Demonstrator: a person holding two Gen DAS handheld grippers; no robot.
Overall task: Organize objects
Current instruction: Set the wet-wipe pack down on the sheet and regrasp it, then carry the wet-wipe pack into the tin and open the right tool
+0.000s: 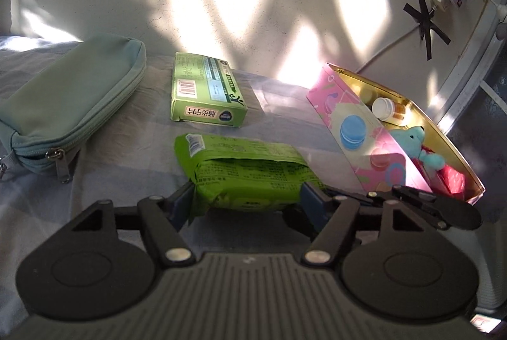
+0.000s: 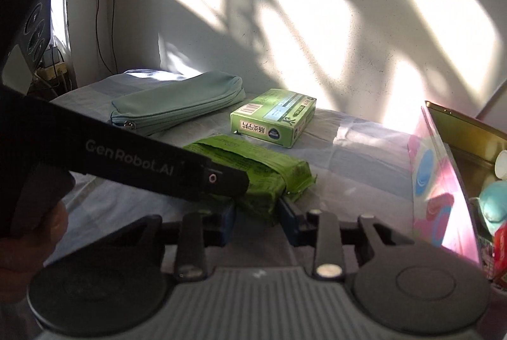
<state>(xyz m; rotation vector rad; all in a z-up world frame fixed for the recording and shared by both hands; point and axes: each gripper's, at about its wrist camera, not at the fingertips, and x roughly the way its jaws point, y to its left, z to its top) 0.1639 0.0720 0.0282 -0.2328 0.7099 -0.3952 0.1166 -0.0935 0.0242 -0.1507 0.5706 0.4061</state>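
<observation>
The green packet point(image 1: 244, 172) lies on the bed point(image 1: 133, 150), on the blue checked sheet, and both tools are at it from the near side. The left tool point(image 1: 247, 200) has its two blue pads set against the packet's near end, one on each side, and the soft wrapper bulges between them, so it looks pinched across its width. The right tool point(image 2: 256, 213) reaches the same packet at its near right corner; its pads stand either side of that corner, but whether they press on it or only flank it I cannot tell from here (the left tool's black body crosses in front and hides the left pad).

What the coming move turns on is the packet's lie against the pink tin point(image 1: 358, 131). The packet's long axis runs away from the tools, toward the wall, and the tin stands open just to its right, also running front to back, its near wall between the packet and the hollow. So my guess is that the packet must go up, over that wall and rightward. The tin already holds a small bottle point(image 1: 385, 108), a teal plush bear point(image 1: 418, 143) and something red; the free room seems to be toward its far end.

The green box point(image 1: 206, 93) and the pale zip pouch point(image 1: 69, 105) lie farther back and left, well clear.
</observation>
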